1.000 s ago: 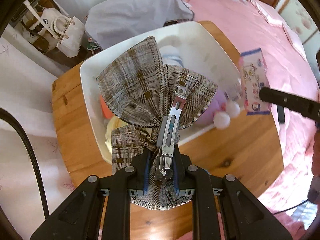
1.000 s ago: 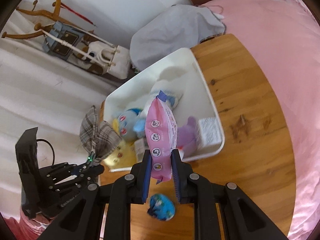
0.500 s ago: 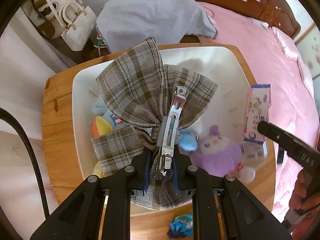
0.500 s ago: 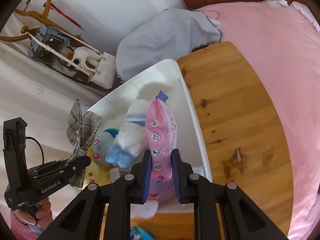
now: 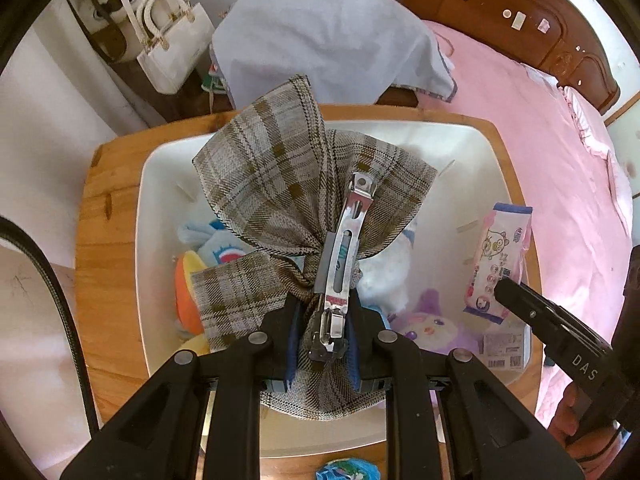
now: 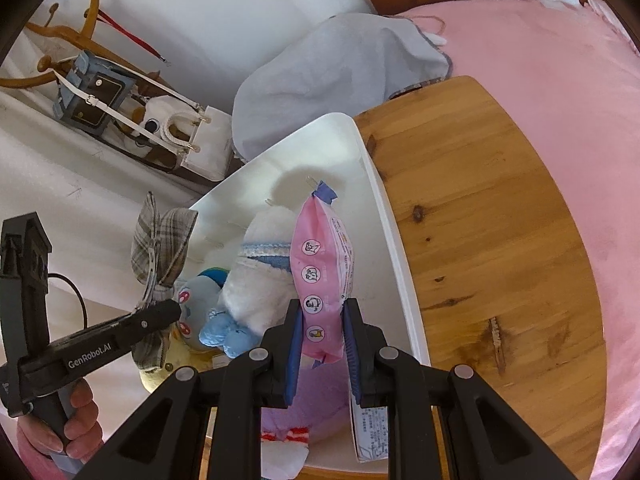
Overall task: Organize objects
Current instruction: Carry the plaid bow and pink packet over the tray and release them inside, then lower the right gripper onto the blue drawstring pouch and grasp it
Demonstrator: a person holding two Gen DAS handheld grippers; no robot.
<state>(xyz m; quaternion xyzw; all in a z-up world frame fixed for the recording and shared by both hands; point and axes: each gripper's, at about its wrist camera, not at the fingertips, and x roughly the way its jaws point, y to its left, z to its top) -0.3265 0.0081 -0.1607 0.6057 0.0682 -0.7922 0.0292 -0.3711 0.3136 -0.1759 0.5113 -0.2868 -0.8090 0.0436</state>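
My left gripper (image 5: 323, 344) is shut on a grey plaid bow hair clip (image 5: 304, 204) and holds it above the white bin (image 5: 152, 184). The bow also shows in the right wrist view (image 6: 160, 240). My right gripper (image 6: 322, 344) is shut on a pink wipes packet (image 6: 322, 264) and holds it upright over the bin's right side (image 6: 384, 216). The packet shows in the left wrist view (image 5: 498, 264). The bin holds several plush toys: a purple one (image 5: 428, 320), a white and blue one (image 6: 260, 276) and a blue-faced one (image 5: 216, 248).
The bin sits on a round wooden table (image 6: 480, 220). A small blue object (image 5: 346, 470) lies on the table in front of the bin. A flat white box (image 6: 370, 432) leans inside the bin's near right corner. A pink bed (image 6: 560, 80) and a grey covered chair (image 5: 328, 52) stand beyond.
Both grippers have moved forward over the bin with their loads. The bin now fills both views and the packet hangs above the plush toys.
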